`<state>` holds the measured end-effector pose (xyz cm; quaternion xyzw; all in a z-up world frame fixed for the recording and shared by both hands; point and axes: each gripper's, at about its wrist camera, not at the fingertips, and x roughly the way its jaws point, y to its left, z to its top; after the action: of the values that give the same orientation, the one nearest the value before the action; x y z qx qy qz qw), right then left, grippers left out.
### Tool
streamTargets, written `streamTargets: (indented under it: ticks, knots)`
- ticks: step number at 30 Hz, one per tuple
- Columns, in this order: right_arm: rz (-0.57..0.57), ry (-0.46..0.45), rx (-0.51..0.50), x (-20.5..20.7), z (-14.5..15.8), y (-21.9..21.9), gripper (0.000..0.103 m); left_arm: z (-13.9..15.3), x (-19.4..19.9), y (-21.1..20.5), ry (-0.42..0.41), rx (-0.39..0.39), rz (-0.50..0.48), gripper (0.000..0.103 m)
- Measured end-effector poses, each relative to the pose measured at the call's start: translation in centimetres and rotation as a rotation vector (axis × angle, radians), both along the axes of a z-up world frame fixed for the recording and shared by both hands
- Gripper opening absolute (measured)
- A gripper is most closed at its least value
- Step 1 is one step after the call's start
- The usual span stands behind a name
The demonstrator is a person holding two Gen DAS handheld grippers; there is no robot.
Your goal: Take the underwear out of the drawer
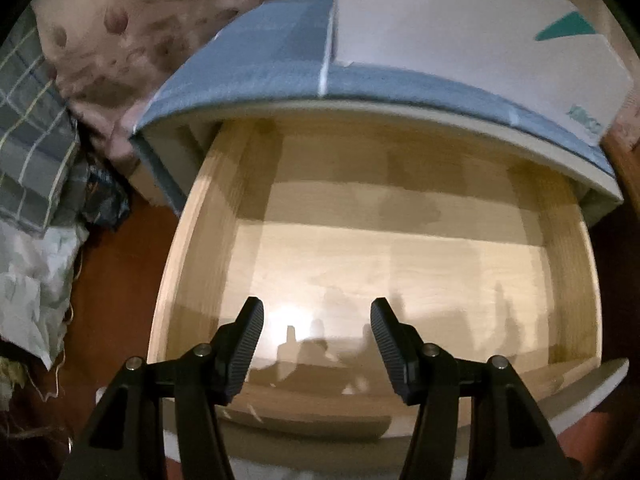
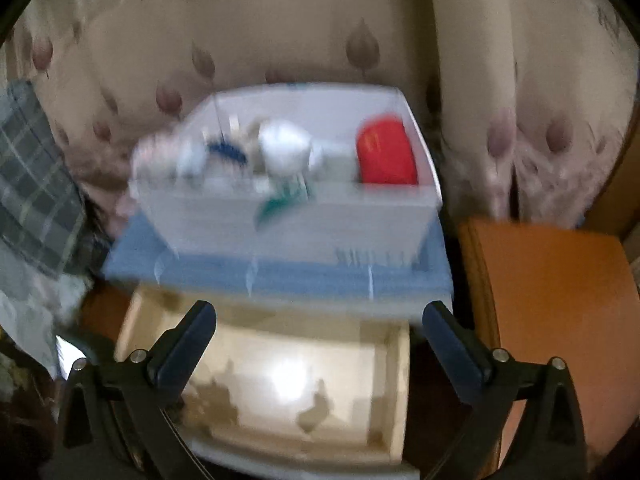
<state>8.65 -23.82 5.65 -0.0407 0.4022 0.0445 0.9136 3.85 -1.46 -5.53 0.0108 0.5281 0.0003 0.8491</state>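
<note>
Drawer [image 1: 380, 248] pulled wide open, pale wood bottom catching the light, and there's no underwear to be seen anywhere on it. Every visible part of the floor is bare board and shadow. The left gripper [image 1: 316, 344] hangs right over the front of the drawer, fingers spread with nothing between them. The right gripper [image 2: 320, 344] sits higher and further back, also spread wide and carrying nothing, looking across the drawer [image 2: 280, 392] toward the white box [image 2: 288, 184] on the blue-topped cabinet [image 2: 280, 276], red item [image 2: 386, 156] inside; this view is blurred. So which way does the garment lie? Can't tell: it's in neither view. Left is clearly the nearer one to the drawer. My read: either the underwear is already out, or it's tucked under the cabinet top at the back.
</note>
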Motion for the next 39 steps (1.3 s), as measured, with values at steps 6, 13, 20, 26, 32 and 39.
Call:
streamTargets:
  ticks: [6, 13, 20, 26, 32, 39]
  knots:
    - [-0.051, 0.064, 0.053, -3.1, -5.7, -0.8, 0.103, 1.7, -2.4, -1.0, -0.054, 0.032, -0.045, 0.057]
    - [-0.077, 0.027, 0.003, -5.7, -9.3, 1.4, 0.103, 2.9, -4.5, -1.0, -0.089, 0.067, -0.073, 0.057]
    - [-0.067, 0.055, -0.018, -6.2, -11.2, 2.7, 0.103, 3.0, -5.0, -0.3, -0.109, 0.046, -0.048, 0.057]
    - [-0.073, 0.091, 0.006, -6.0, -12.0, 2.2, 0.103, 2.6, -4.9, -0.4, -0.093, 0.035, -0.052, 0.057]
    - [-0.064, 0.11, -0.009, -5.8, -12.3, 2.2, 0.103, 2.4, -4.8, -0.4, -0.089, 0.038, -0.05, 0.057]
    - [-0.056, 0.123, -0.023, -5.6, -12.5, 2.5, 0.103, 2.1, -4.9, -0.7, -0.083, 0.047, -0.054, 0.057]
